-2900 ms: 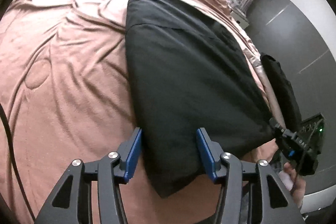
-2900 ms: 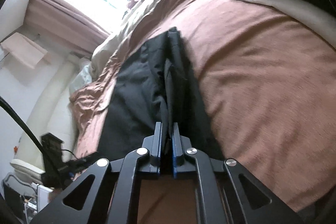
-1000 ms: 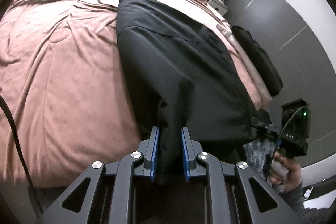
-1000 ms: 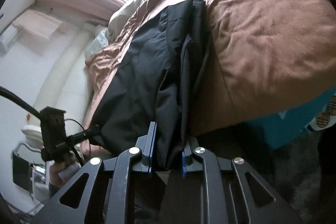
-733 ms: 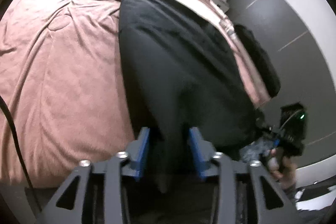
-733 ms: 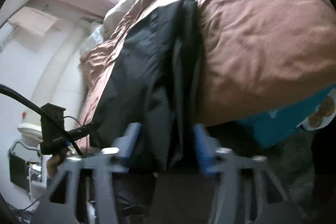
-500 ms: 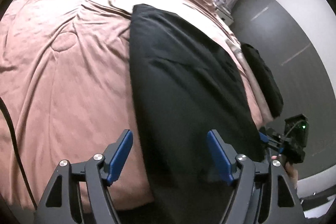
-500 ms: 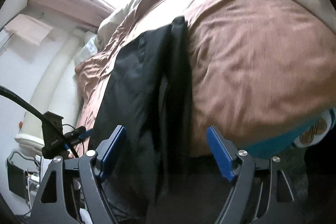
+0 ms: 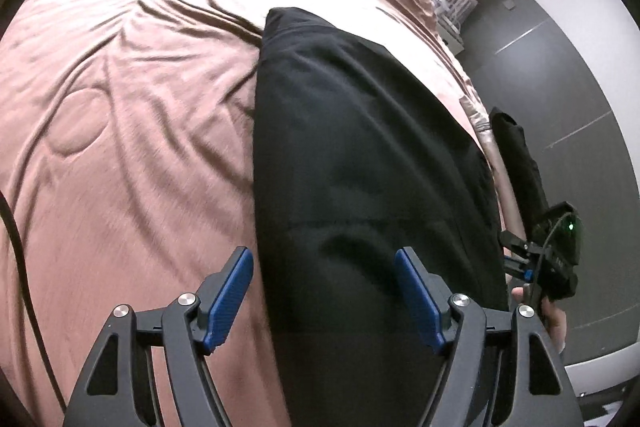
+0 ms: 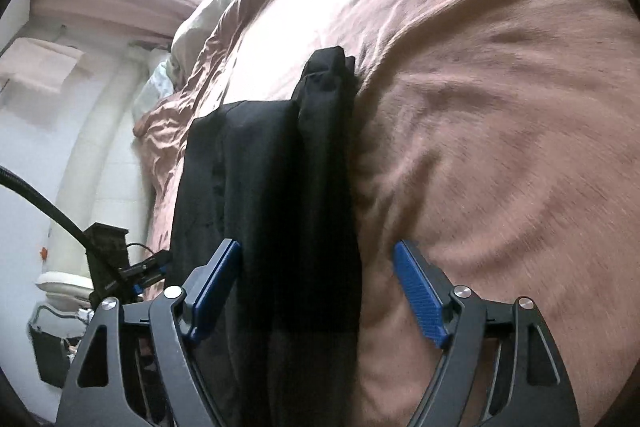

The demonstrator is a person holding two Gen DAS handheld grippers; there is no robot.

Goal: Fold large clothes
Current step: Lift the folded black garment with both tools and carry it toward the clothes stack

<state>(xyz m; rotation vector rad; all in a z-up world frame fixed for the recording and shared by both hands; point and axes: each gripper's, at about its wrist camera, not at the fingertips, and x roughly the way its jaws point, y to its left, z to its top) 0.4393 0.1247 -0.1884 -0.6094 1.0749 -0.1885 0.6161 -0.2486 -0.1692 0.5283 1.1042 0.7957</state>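
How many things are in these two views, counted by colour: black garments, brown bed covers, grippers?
Black garments: 2, the black garment laid on the bed and a second dark garment draped at the bed's edge.
Brown duvet: 1.
Grippers: 2, left gripper and right gripper, fingers spread.
Total: 5.

a black garment (image 9: 360,155) lies folded lengthwise on the brown bedspread, its near end overhanging.

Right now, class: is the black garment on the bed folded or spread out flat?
Folded. The black garment lies in a narrow strip on the brown duvet, with layered edges stacked at its far end.
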